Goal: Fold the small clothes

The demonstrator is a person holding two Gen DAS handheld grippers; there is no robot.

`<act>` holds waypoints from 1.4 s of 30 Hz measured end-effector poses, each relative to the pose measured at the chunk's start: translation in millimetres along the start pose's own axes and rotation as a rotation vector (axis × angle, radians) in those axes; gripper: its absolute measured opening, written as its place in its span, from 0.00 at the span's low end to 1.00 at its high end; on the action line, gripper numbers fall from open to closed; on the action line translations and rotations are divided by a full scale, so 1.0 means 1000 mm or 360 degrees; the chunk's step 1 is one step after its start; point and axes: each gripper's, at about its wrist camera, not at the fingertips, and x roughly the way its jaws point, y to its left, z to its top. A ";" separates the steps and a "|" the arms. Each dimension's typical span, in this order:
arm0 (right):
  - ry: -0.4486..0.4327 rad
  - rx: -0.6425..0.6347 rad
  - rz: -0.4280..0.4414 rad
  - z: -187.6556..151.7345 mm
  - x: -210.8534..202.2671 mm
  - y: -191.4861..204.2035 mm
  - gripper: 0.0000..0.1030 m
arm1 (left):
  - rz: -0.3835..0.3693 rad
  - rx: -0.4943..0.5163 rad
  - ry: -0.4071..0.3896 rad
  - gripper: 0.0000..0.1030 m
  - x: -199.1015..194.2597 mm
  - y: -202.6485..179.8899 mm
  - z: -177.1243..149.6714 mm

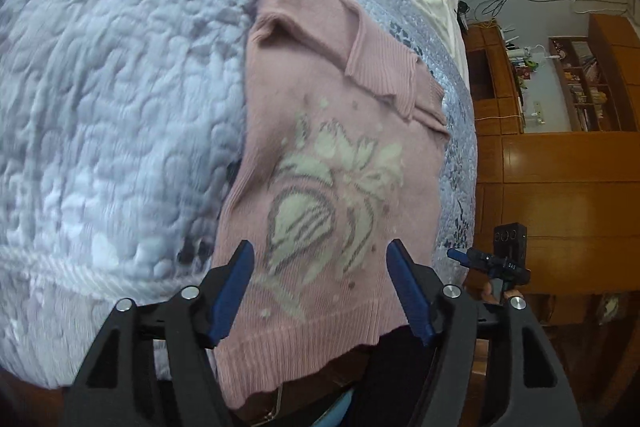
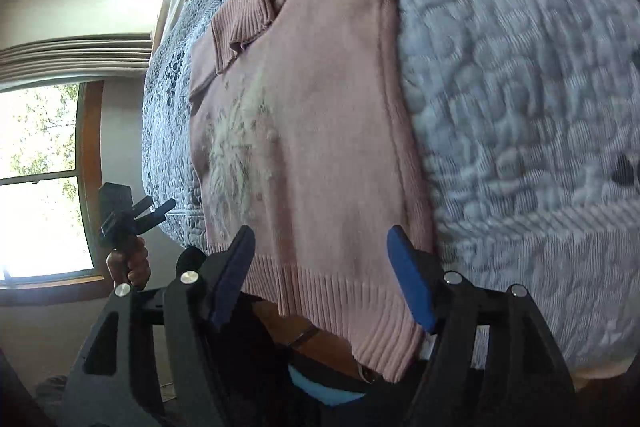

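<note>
open claws over pink sweater

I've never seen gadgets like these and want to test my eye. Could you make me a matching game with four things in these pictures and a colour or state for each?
Things:
1. knitted sweater with a flower pattern
2. quilted bedspread
3. left gripper
4. ribbed sleeve cuff

Descriptions:
A. pale lavender-grey, spread under the garment
B. jaws wide open, holding nothing
C. pink, lying flat with its hem hanging over the bed's edge
D. folded in across the chest

Pairs: 1-C, 2-A, 3-B, 4-D
</note>
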 end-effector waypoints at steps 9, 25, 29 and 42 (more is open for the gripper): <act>0.0047 0.0175 -0.0061 -0.062 0.003 -0.033 0.66 | 0.0005 -0.0252 0.0172 0.69 0.022 0.045 -0.070; 0.0171 0.0265 -0.0157 -0.074 0.040 -0.038 0.59 | 0.0085 -0.0241 0.0335 0.67 0.072 0.053 -0.108; 0.0183 0.0281 -0.0147 -0.075 0.046 -0.037 0.55 | 0.0056 -0.0302 0.0291 0.28 0.067 0.061 -0.113; 0.0005 0.0281 0.0096 -0.098 0.008 -0.037 0.08 | -0.0173 -0.0324 0.0026 0.09 0.026 0.052 -0.117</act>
